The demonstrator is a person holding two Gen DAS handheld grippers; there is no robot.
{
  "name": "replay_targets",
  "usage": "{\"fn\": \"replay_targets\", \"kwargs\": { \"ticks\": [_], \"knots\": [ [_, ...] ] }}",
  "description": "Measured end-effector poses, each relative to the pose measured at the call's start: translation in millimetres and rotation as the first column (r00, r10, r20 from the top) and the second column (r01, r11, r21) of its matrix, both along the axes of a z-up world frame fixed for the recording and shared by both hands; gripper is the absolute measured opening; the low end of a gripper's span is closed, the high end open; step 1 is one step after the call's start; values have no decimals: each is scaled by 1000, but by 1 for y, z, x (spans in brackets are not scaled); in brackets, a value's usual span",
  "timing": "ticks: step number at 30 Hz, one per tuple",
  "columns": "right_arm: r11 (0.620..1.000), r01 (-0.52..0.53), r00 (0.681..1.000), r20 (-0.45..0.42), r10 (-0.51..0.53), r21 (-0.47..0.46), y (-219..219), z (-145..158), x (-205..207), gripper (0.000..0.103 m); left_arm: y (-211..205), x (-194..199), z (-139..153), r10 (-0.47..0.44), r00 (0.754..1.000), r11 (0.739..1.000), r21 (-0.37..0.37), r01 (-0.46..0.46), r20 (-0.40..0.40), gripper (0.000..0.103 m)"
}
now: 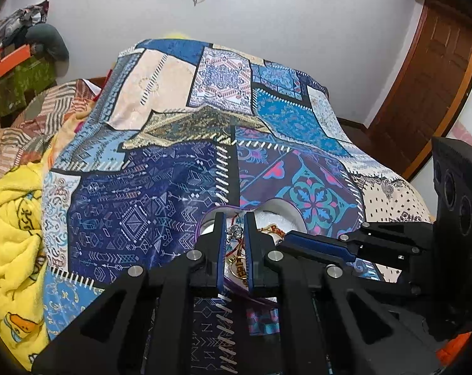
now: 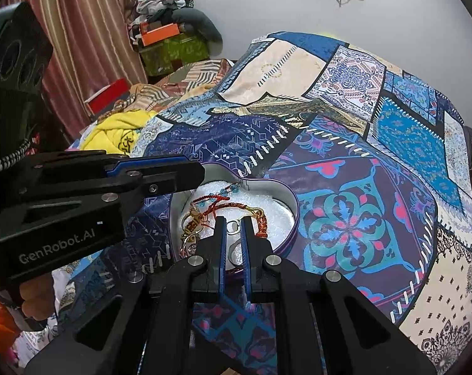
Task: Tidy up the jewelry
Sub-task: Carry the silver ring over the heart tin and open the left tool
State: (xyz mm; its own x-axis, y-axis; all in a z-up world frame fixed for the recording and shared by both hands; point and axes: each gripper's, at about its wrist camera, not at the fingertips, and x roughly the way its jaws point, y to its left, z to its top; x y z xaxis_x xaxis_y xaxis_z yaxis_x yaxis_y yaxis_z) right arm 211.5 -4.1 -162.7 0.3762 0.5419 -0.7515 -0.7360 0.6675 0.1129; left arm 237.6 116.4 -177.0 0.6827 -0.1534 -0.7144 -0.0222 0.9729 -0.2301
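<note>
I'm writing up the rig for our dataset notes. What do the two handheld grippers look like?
Both are matte black plastic with angular cut-out linkages and silver round pivot pins. The left gripper and right gripper have blue pads on the inner finger faces. The right-wrist view shows white "GenRobot.AI" lettering on the left unit's side, and a braided black-and-white cable.

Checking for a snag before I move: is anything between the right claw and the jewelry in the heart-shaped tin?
Nothing visible. The right claw is already over the heart-shaped tin, its tips flanking a silver ring. The left claw reaches over the tin's far-left rim, apart from that spot.
</note>
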Motion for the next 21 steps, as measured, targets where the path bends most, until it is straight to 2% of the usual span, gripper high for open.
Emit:
{"fn": "replay_targets", "kwargs": {
  "ticks": [7,8,10,12,15,18,21],
  "knots": [
    [999,13,999,43,-12,-29,3,0,-2,8,-2,-3,1,-8,1000,1000,24,8,-7,10],
    [999,17,999,47,-15,-35,3,0,-2,8,-2,-4,2,-5,1000,999,38,5,-4,12],
    [999,26,998,54,-24,-45,3,0,-2,10,-4,-8,5,1,1000,998,61,-1,6,25],
    [998,38,997,67,-35,-56,3,1,-2,21,-3,-11,9,9,1000,997,74,-10,19,32],
    [996,59,994,91,-53,-63,1,5,-4,33,0,-16,14,19,999,997,79,-22,29,33],
    [995,78,990,118,-70,-64,-3,12,-7,41,3,-21,20,33,999,996,78,-36,37,33],
    [994,95,987,138,-86,-57,-8,22,-12,43,6,-29,26,48,998,995,82,-52,46,34]
  ]
}}
